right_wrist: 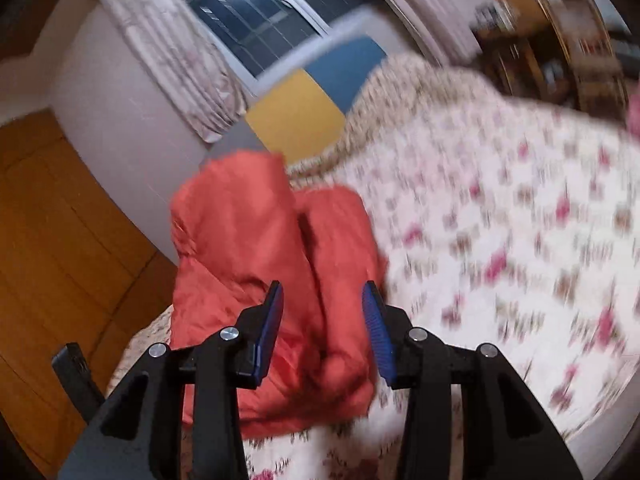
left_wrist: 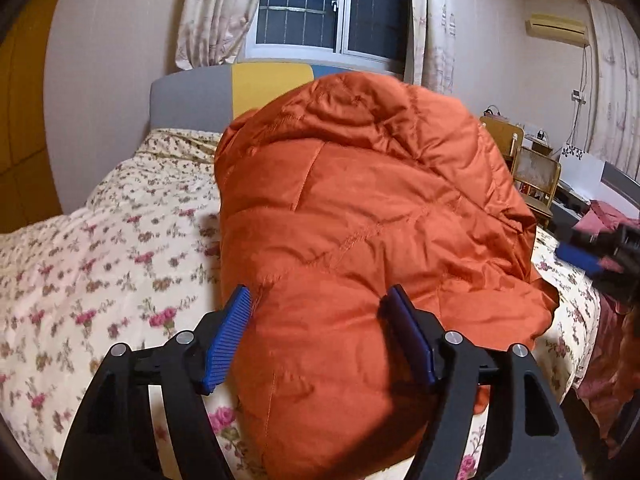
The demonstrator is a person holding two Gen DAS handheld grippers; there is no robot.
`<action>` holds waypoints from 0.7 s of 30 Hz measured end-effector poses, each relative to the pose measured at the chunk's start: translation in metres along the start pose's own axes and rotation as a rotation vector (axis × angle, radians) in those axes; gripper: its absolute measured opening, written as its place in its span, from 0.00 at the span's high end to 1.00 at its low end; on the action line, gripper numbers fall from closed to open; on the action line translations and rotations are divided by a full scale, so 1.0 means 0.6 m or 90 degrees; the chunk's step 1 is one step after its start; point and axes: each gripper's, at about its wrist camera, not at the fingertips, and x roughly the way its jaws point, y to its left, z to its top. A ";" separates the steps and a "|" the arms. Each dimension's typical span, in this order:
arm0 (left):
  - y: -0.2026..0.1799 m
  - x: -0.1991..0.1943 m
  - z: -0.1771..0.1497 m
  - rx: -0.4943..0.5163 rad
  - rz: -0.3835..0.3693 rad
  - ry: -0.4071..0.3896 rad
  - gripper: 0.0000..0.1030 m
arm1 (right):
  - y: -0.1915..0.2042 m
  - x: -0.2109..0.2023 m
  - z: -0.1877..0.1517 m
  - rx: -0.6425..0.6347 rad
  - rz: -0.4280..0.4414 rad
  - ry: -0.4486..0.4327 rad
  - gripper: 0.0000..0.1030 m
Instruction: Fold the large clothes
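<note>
Left wrist view: the orange puffer jacket (left_wrist: 360, 240) sits heaped on the floral bed (left_wrist: 100, 248), left hand-held gripper (left_wrist: 320, 340) spread wide around its near end. Right wrist view, blurred: right hand-held gripper (right_wrist: 322, 332) gapes empty over it. Light, puffy, slippery, probably; pinch a seam or hem.

Floral bedspread (left_wrist: 100, 248), dark window (left_wrist: 332, 4), curtains (left_wrist: 212, 12), wooden chair (left_wrist: 536, 176).

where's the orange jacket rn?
The orange puffer jacket lies bundled on the floral bedspread, centre of the left wrist view between the open left gripper fingers, below the headboard; the right gripper is open too.
</note>
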 end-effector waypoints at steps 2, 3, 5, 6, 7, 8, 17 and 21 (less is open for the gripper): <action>-0.001 -0.001 0.019 0.004 0.013 -0.009 0.31 | 0.032 0.013 0.019 -0.036 0.011 -0.003 0.60; 0.002 -0.002 0.032 -0.002 0.021 -0.019 0.30 | 0.044 0.019 0.028 -0.049 0.019 -0.004 0.61; 0.013 -0.002 0.052 -0.025 0.030 -0.033 0.21 | 0.079 0.042 0.045 -0.080 0.029 0.000 0.61; 0.022 -0.001 0.063 -0.040 0.041 -0.043 0.19 | 0.098 0.057 0.053 -0.095 0.036 0.008 0.61; 0.030 0.000 0.072 -0.052 0.054 -0.050 0.19 | 0.117 0.072 0.062 -0.110 0.048 0.018 0.61; 0.037 0.002 0.078 -0.059 0.063 -0.051 0.18 | 0.133 0.086 0.067 -0.127 0.053 0.027 0.61; 0.108 0.060 0.126 -0.170 0.100 -0.001 0.19 | 0.196 0.242 0.092 -0.235 -0.001 0.080 0.67; 0.090 0.082 0.121 -0.154 0.094 0.015 0.18 | 0.126 0.298 0.084 -0.214 -0.052 0.120 0.75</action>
